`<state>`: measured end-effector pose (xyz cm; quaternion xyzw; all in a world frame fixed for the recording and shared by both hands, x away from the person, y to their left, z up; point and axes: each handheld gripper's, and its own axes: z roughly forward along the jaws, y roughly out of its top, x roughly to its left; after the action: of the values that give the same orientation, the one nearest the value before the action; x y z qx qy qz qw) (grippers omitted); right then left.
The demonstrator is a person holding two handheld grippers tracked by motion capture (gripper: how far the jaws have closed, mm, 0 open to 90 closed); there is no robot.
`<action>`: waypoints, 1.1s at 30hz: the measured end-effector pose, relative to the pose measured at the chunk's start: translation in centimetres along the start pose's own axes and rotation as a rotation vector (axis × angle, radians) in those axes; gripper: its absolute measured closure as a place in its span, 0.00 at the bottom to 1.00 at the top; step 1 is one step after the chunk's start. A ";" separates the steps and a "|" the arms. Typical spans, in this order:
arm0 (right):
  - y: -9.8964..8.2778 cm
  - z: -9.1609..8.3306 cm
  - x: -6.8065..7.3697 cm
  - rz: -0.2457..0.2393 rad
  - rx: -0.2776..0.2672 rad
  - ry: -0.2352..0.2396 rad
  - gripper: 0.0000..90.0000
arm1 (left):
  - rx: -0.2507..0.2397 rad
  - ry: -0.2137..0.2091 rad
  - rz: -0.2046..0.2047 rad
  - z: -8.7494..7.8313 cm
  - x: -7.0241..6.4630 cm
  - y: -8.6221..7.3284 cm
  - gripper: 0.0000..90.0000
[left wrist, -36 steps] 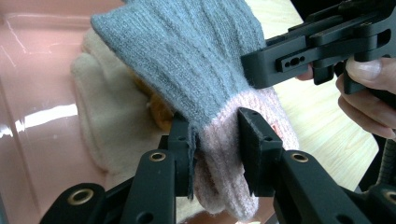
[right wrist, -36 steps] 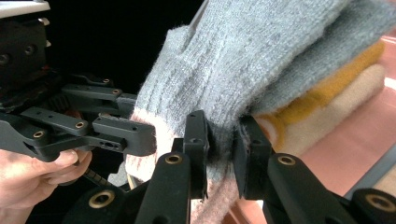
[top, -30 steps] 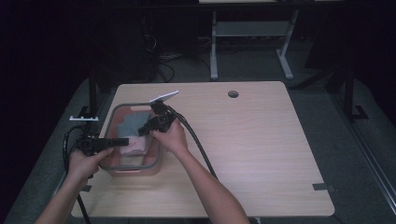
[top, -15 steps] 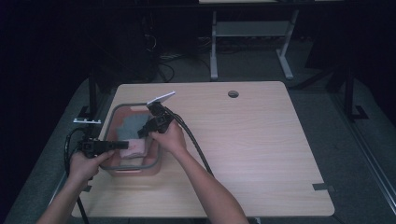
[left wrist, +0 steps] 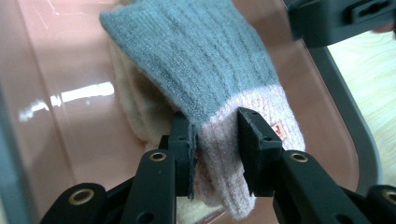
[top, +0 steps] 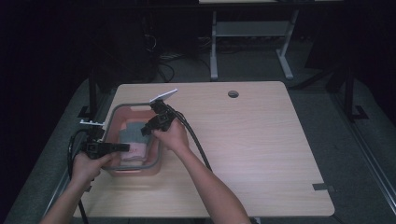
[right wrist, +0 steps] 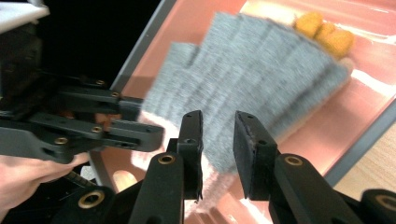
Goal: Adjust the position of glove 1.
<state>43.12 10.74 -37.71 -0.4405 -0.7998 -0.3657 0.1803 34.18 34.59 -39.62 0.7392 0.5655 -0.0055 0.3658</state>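
A pink tub with a grey rim stands at the table's left. In it lies a grey knitted garment with a pink cuff, resting on a cream piece. My left gripper comes in from the tub's near left and is shut on the pink cuff. My right gripper reaches over the tub's right rim. Its jaws have just been opening, and the grey knit shows in the gap with the pads not pinching it. In the high view the left gripper and right gripper meet over the garment.
A yellow fuzzy item lies at the tub's far end. The table stretches wide to the right, with a cable hole at the back and a dark tape mark near the front right. Cables trail from both grippers.
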 end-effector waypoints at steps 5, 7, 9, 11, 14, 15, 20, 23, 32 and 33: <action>-0.1 -0.6 0.4 -0.008 -0.001 -0.005 0.80 | -0.002 0.017 0.009 0.0 -0.4 0.2 0.73; -0.1 -0.9 0.4 -0.015 -0.004 -0.001 0.79 | -0.011 0.023 0.011 -0.2 -0.4 0.2 0.71; -0.2 -1.3 0.4 -0.014 -0.011 0.005 0.78 | -0.015 0.011 0.001 -0.4 -0.3 0.3 0.68; -0.3 -1.7 0.2 -0.024 -0.021 0.005 0.77 | -0.020 0.025 -0.001 -0.8 -0.2 0.4 0.67; -0.4 -2.1 0.1 -0.014 -0.027 0.007 0.76 | -0.033 0.033 -0.005 -1.1 -0.1 0.6 0.65; -0.5 -2.4 -0.1 -0.015 -0.031 0.009 0.76 | -0.036 0.037 -0.001 -1.3 -0.1 0.7 0.64; -0.9 -3.5 -0.8 -0.003 -0.053 0.022 0.71 | -0.053 0.057 0.002 -1.9 0.0 0.9 0.60; -1.0 -4.3 -1.2 0.000 -0.067 0.024 0.70 | -0.062 0.069 -0.009 -2.3 0.1 0.9 0.59; -1.4 -5.8 -1.8 0.007 -0.087 0.023 0.67 | -0.077 0.080 -0.006 -3.2 0.2 1.3 0.55; -1.4 -5.8 -1.8 0.007 -0.087 0.023 0.67 | -0.077 0.080 -0.006 -3.2 0.2 1.3 0.55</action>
<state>42.74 4.94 -35.50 -0.4465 -0.7795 -0.4045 0.1713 34.07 36.39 -36.65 0.7225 0.5816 0.0448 0.3711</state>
